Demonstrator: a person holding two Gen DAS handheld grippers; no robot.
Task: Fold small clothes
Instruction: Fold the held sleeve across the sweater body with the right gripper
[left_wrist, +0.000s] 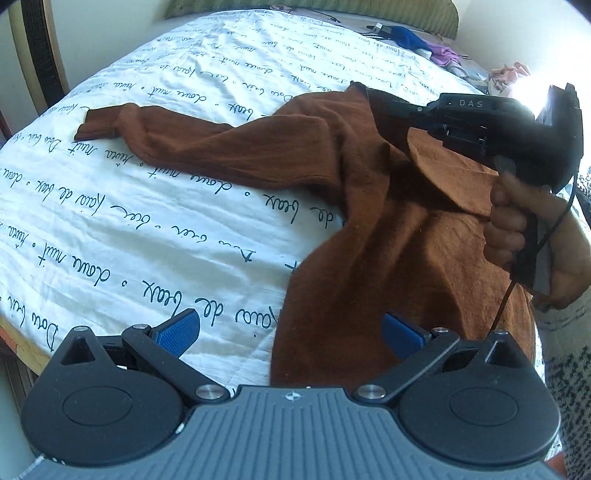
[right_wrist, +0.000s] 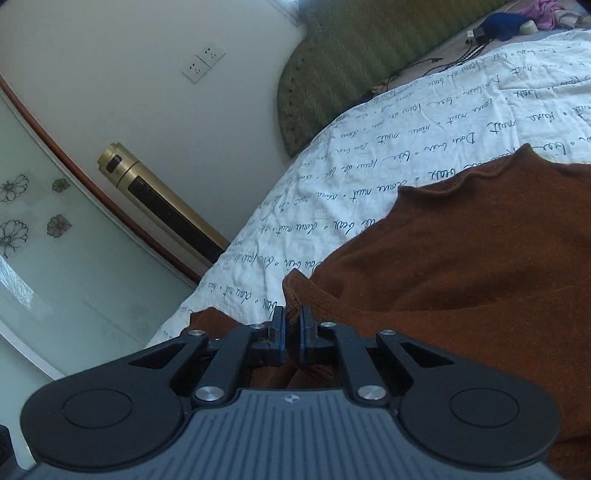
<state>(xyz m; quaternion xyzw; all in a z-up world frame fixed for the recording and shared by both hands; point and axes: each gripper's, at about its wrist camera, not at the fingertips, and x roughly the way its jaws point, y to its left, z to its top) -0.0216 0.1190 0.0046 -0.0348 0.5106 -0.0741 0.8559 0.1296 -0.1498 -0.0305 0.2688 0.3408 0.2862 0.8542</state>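
Note:
A rust-brown long-sleeved sweater (left_wrist: 388, 236) lies spread on a white quilt (left_wrist: 147, 236) printed with dark script. One sleeve stretches out to the left and ends in a cuff (left_wrist: 98, 123). My left gripper (left_wrist: 291, 332) hovers open above the sweater's lower left edge, its blue pads (left_wrist: 177, 332) wide apart with nothing between them. A hand (left_wrist: 517, 236) holds my right gripper (left_wrist: 384, 107) over the sweater's upper part, with a lifted flap of brown cloth hanging below it. In the right wrist view, the right gripper (right_wrist: 293, 321) is shut on a ribbed edge of the sweater (right_wrist: 461, 277).
A green padded headboard (right_wrist: 351, 66) stands at the far end of the bed, with cables (right_wrist: 443, 62), a blue garment (left_wrist: 404, 35) and pink clothes (left_wrist: 443, 55) near it. A gold tower unit (right_wrist: 162, 199) and wall sockets (right_wrist: 203, 62) are beside the bed.

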